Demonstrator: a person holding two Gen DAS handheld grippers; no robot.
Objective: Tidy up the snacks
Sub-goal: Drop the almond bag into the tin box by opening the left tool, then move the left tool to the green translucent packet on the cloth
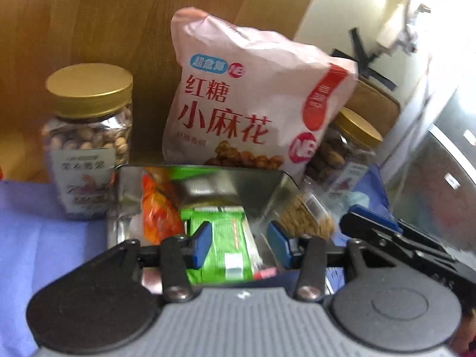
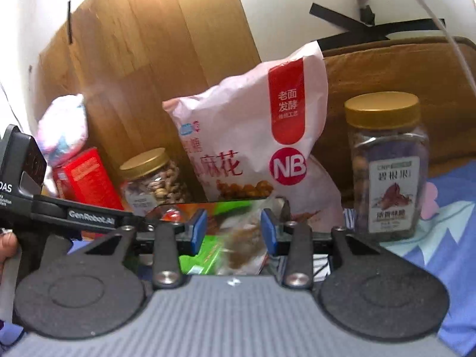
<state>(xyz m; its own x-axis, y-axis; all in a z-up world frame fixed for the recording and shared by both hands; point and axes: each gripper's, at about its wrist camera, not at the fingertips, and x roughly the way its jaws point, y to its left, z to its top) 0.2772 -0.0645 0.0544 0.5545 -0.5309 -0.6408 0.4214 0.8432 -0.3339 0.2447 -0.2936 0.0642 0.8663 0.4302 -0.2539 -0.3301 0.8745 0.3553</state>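
Both grippers, left (image 1: pixel 239 242) & right (image 2: pixel 233 227), jaws apart w/ nothing gripped, over metal tin (image 1: pixel 255 178) of snack packets.

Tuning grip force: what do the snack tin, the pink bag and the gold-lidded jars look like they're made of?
Tin: shiny metal, likely tinplate; its walls mirror the packets inside.
Pink bag: thin matte plastic film or paper-like laminate; creased, crumpled top.
Left jar and right jar: clear rigid plastic, probably; nuts visible through glinting walls. Lids look like gold-coated metal, ribbed.

Shiny metal tin (image 1: pixel 261 178), wood-grain board (image 1: pixel 119 23)
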